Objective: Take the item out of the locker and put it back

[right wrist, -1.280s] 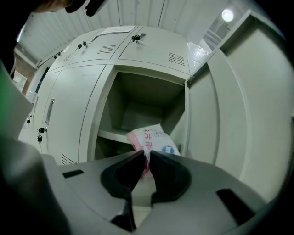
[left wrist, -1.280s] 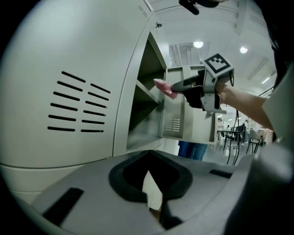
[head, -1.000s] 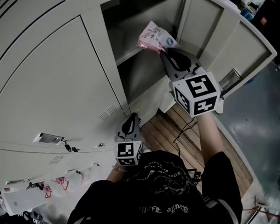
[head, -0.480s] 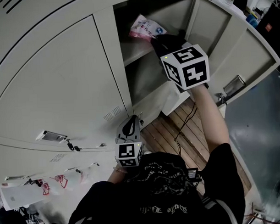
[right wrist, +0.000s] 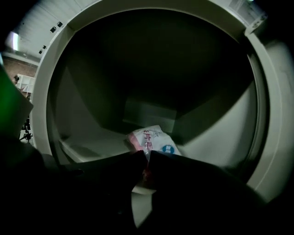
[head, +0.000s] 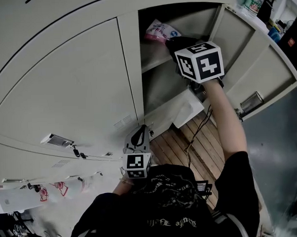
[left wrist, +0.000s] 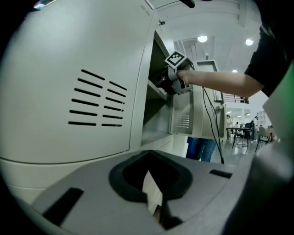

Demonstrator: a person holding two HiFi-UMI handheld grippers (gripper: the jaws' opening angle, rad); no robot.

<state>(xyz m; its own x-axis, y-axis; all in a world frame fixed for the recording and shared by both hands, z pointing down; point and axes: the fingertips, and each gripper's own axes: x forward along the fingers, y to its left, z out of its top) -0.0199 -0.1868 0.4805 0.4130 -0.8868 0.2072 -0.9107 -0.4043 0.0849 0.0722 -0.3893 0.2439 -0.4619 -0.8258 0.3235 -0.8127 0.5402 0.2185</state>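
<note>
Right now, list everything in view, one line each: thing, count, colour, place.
locker: one, beige, ahead, door swung open
shelf: one, beige, inside the open compartment
packet: one, pink and white, at the shelf, pinched by the right claw
floorboards: brown, below the locker
keys: dark, count unclear, hanging on a closed door
right forearm: one, bare, reaching into the locker
right claw: black, shut on the packet, inside the locker
left claw: grey, shut, empty, held low by the closed doors

grippers (head: 138,130) (head: 171,41): 2 | packet (head: 160,30): 1 | open locker (head: 162,86): 1
</note>
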